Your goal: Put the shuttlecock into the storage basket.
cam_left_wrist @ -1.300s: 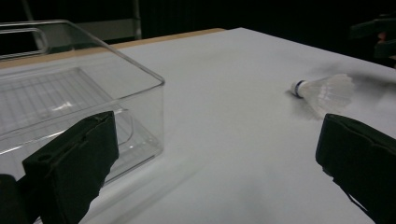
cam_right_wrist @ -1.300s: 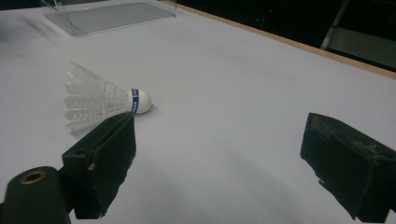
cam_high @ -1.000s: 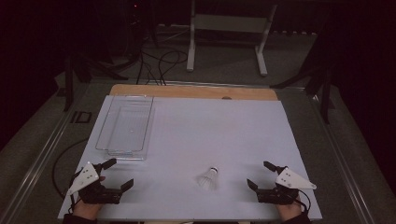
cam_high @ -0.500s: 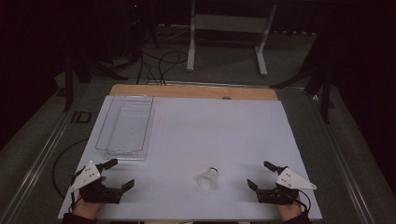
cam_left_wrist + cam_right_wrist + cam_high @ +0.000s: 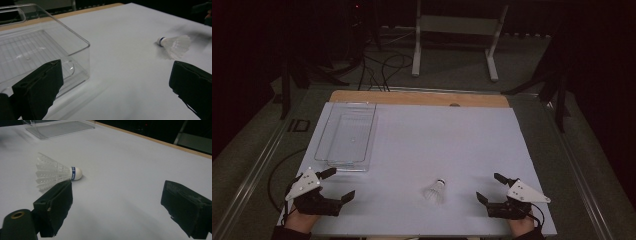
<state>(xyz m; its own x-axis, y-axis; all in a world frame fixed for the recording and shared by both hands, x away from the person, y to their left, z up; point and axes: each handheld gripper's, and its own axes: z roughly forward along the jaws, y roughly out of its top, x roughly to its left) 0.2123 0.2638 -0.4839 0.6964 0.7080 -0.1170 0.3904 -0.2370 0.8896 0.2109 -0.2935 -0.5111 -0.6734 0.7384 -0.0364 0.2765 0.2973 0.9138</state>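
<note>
A white feathered shuttlecock [image 5: 435, 191] with a blue band on its cork lies on its side on the white table sheet [image 5: 447, 145], near the front edge. My left gripper [image 5: 341, 182] rests at the front left, open and holding nothing. In the left gripper view the shuttlecock [image 5: 175, 45] lies far right, beyond my open gripper [image 5: 116, 75]. My right gripper [image 5: 488, 186] rests at the front right, also open. In the right gripper view the shuttlecock [image 5: 53, 173] lies just past the left jaw of that gripper [image 5: 117, 192], cork pointing right.
A clear plastic tray [image 5: 343, 168] stands empty at the left of the sheet, just beyond my left gripper; its near corner [image 5: 75, 57] is close in the left gripper view. A wooden strip [image 5: 417, 97] edges the far side. Cables and a stand lie on the floor behind.
</note>
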